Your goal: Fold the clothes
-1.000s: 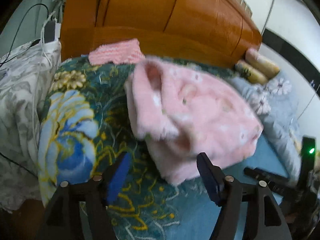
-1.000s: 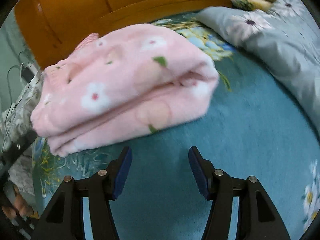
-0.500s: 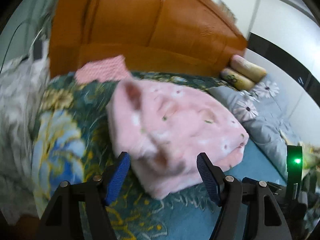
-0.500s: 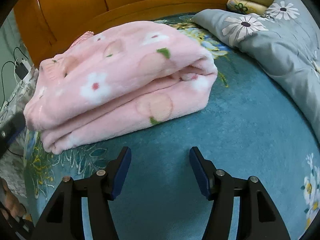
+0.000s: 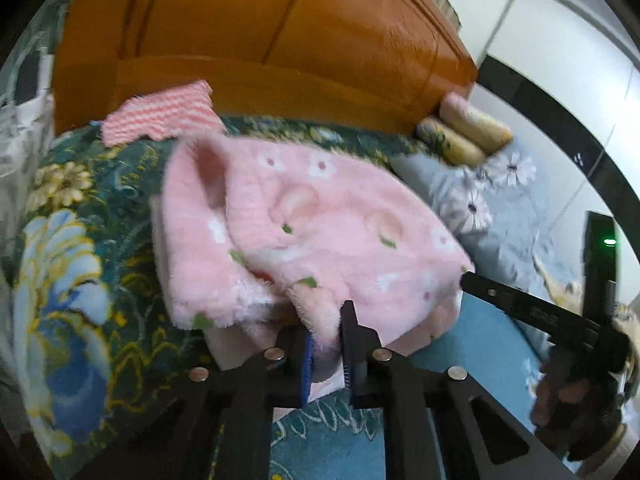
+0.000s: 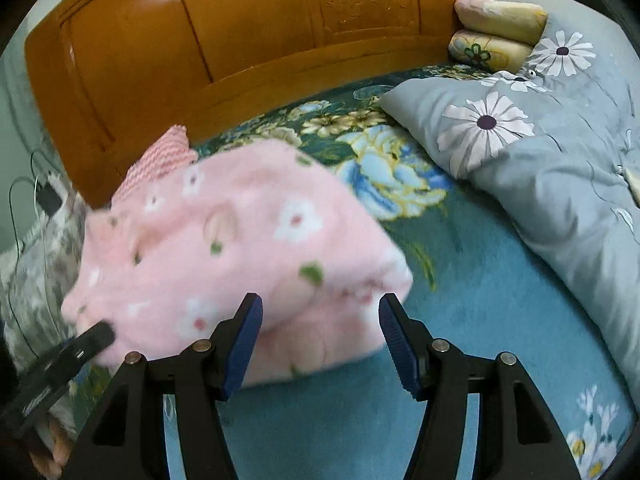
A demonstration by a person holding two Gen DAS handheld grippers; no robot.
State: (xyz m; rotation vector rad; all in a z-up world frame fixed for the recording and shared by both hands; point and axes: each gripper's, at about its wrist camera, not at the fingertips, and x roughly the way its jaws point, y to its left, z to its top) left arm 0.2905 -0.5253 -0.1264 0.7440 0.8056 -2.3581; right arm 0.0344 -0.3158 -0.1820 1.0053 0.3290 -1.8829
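Observation:
A folded pink fleece garment (image 5: 320, 236) with white flowers lies on the teal floral bedspread (image 5: 72, 272). My left gripper (image 5: 326, 344) is shut on the garment's near edge, fleece pinched between its blue pads. In the right wrist view the same garment (image 6: 240, 248) fills the left middle, and my right gripper (image 6: 320, 344) is open right at its near right corner, holding nothing. The left gripper's tip (image 6: 92, 336) shows at the garment's left end. The right gripper's arm (image 5: 532, 312) shows at the garment's right side.
A folded pink-and-white striped knit (image 5: 160, 112) lies by the wooden headboard (image 5: 280, 40). A grey daisy-print quilt (image 6: 540, 152) and two rolled pillows (image 6: 496, 28) lie to the right. Grey fabric and cables (image 6: 32, 240) sit at the left bedside.
My left gripper moved forward and closed on the garment's near edge. My right gripper moved closer to the garment's right corner and stayed open.

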